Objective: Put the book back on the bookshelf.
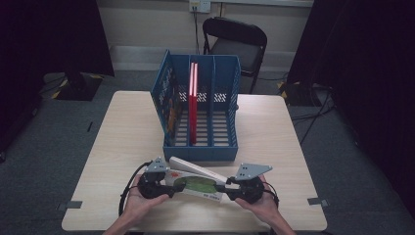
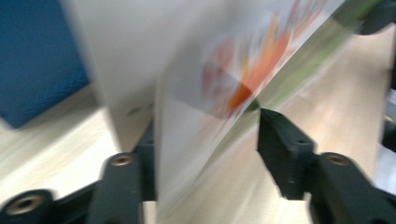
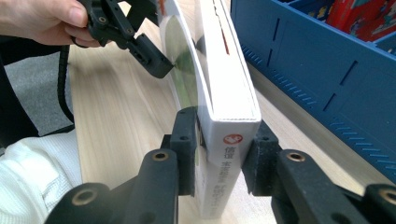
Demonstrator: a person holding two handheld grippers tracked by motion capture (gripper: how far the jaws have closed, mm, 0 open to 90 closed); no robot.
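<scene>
Two hand-held grippers met on one white hardcover book with a green and orange cover picture (image 1: 198, 183), near the table's front edge, just in front of the blue plastic slotted file rack (image 1: 200, 105).

Right gripper (image 3: 219, 154): jaws pinched the book's spine end, one pad on each cover, spine with red logo and printed characters facing the camera. In the high view the right gripper (image 1: 230, 188) sat at the book's right end, with the person's right hand (image 1: 262, 198) under it.

Left gripper (image 2: 205, 154): jaws spread, the book's cover edge standing between them close against the left jaw; the right jaw stood apart from it. Frame was blurred, so I couldn't tell actual contact. High view put the left gripper (image 1: 169, 188) at the book's left end, left hand (image 1: 139, 198) holding it. In the right gripper view, one left-gripper jaw tip touched the green cover face.

Book was tilted up, far edge raised off the light wooden table (image 1: 274, 142); whether the near edge touched the table was unclear.

Rack held a red thin book (image 1: 193, 105) upright in the middle compartment and a colourful printed book (image 1: 170, 100) against its left wall. Black folding chair (image 1: 237, 41) stood behind the table.
</scene>
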